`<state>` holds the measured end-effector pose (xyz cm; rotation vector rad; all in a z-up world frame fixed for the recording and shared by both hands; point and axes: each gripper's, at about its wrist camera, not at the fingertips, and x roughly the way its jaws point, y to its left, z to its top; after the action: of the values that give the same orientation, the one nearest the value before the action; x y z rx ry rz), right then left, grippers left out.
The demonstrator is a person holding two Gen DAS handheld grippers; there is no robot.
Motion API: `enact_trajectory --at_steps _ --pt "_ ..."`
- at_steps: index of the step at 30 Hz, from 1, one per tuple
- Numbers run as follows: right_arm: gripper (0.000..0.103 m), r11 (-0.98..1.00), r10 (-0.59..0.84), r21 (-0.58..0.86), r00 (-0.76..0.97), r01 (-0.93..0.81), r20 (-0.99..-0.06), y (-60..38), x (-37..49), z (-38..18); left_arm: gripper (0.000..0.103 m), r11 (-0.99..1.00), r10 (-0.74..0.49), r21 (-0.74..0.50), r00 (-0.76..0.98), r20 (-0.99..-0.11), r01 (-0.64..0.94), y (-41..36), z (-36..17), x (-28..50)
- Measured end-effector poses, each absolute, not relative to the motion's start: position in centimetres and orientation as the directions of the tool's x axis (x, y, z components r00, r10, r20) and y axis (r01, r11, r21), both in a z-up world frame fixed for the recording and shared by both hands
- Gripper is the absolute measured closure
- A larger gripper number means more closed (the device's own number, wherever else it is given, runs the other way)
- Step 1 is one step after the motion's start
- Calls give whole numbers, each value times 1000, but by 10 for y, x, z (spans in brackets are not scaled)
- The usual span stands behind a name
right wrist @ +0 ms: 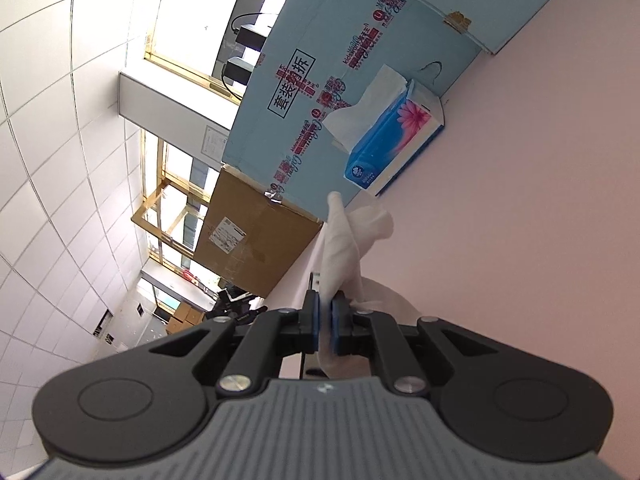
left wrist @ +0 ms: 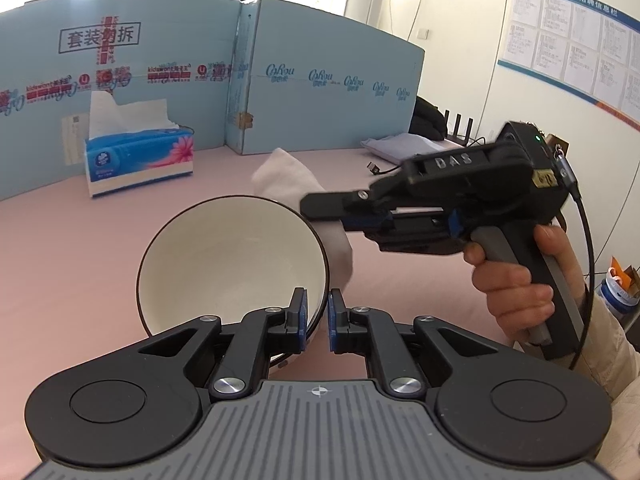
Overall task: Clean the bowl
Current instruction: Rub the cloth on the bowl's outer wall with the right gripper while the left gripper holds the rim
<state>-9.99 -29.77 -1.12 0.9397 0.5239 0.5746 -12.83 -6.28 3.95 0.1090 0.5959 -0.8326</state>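
Observation:
A white bowl [left wrist: 232, 260] with a dark rim is tipped up, its opening facing the left wrist camera. My left gripper [left wrist: 318, 316] is shut on its near right rim, one pad inside the wall and one outside. A person's hand [left wrist: 516, 284] holds my right gripper [left wrist: 340, 214], which reaches in from the right just beyond the bowl's far right rim. It is shut on a crumpled white tissue [left wrist: 280, 176] that hangs behind the bowl. In the right wrist view the tissue [right wrist: 344, 240] sticks out forward from between the shut pads of the right gripper [right wrist: 325, 320]; the bowl is not in that view.
A blue tissue box [left wrist: 140, 160] [right wrist: 394, 140] stands at the back left of the pink tabletop [left wrist: 80, 260]. Light blue cardboard panels [left wrist: 320, 80] wall off the back. A folded grey cloth [left wrist: 400, 146] and a cable lie at the back right.

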Motion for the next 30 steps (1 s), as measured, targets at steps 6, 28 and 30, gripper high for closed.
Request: enact_trajectory --at_steps 6,28,30 --pt "94 473 658 850 735 -231 -166 -293 -84 -8 88 674 -660 -126 516 -547 728 -63 38 -132" --pt "96 487 614 864 754 -126 -236 -315 -89 -35 85 713 -599 -75 550 -582 697 -109 40 -117" --pt "96 475 621 870 751 -131 -226 -317 -91 -36 91 727 -577 -57 563 -591 685 -115 39 -114"
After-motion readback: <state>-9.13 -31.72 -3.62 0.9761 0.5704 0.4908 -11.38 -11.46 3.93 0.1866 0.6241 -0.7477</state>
